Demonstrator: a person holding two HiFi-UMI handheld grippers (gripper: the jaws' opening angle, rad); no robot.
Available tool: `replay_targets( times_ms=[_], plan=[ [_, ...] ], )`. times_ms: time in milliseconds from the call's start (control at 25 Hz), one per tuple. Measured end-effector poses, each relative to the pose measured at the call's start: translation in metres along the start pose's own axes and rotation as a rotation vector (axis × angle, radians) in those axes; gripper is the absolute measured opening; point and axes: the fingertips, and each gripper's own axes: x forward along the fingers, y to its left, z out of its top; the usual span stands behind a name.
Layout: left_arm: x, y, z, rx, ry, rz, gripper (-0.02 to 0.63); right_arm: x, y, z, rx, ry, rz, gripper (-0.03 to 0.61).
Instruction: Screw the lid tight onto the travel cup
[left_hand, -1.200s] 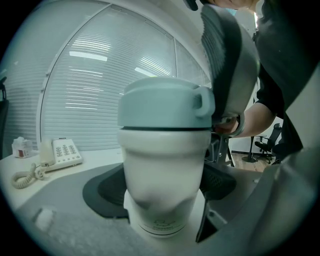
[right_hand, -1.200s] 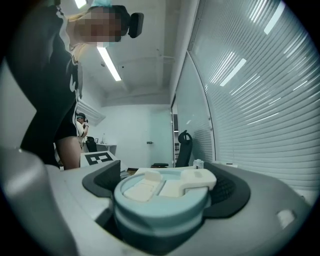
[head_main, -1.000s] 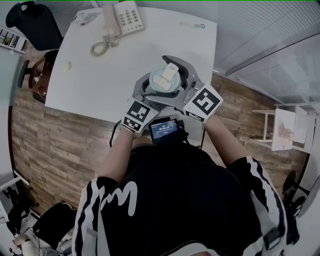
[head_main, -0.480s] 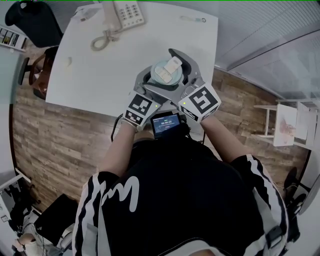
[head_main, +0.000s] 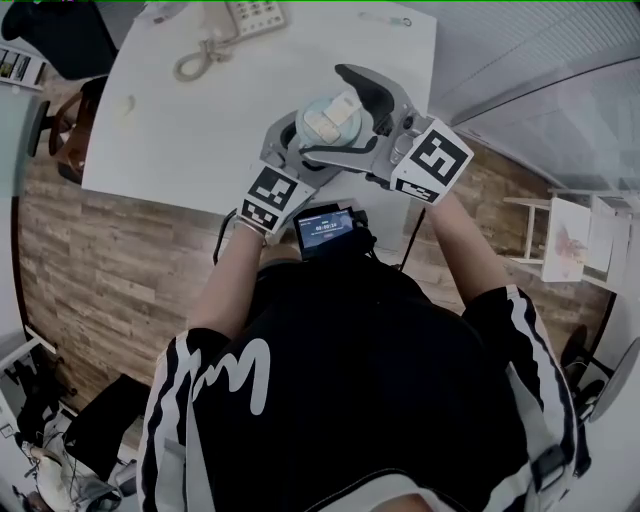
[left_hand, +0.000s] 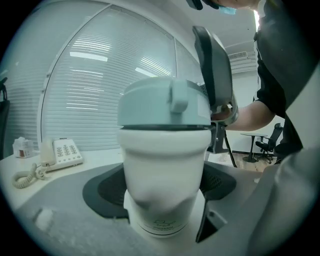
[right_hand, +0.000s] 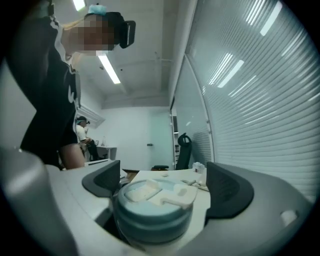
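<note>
1. The travel cup (left_hand: 162, 150) stands upright on the white table (head_main: 190, 120), with the lid (right_hand: 152, 207) on top.
2. The left gripper (left_hand: 162, 186) is clamped on the cup body.
3. The right gripper (right_hand: 164, 186) sits around the lid with its jaws apart; one pad seems not to touch it.

**Clearance about the travel cup (left_hand: 165, 150).** Both flanks of the cup body are occupied by the left gripper (left_hand: 161, 185), whose jaws are clamped on it. The right gripper (right_hand: 165, 186) brackets the lid (right_hand: 150, 210), with one pad touching and a gap at the other. Beyond the cup, the telephone (head_main: 252, 14) and its coiled cord (head_main: 195, 65) obstruct the far desk (head_main: 180, 140). To the cup's left the desk surface is open, apart from one small pale object (head_main: 127, 103).
</note>
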Motion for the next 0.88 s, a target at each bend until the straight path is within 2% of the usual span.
replay_targets(
  times_ms=[240,360,520,880],
  plan=[
    [0.0,0.0,0.001,0.001,-0.003,-0.002,0.43,-0.006,0.016,0.004,-0.065,0.099,0.359,0.523],
    [0.0,-0.001,0.0,-0.001,-0.002,-0.004,0.43,-0.003,0.023,0.001,-0.058,0.143,0.485,0.523],
    [-0.001,-0.002,0.0,-0.001,0.001,-0.005,0.43,0.002,0.028,-0.002,-0.045,0.178,0.574,0.525],
    [-0.001,-0.003,0.002,0.0,0.004,-0.007,0.43,0.003,0.04,-0.008,0.035,0.202,0.717,0.525]
  ],
)
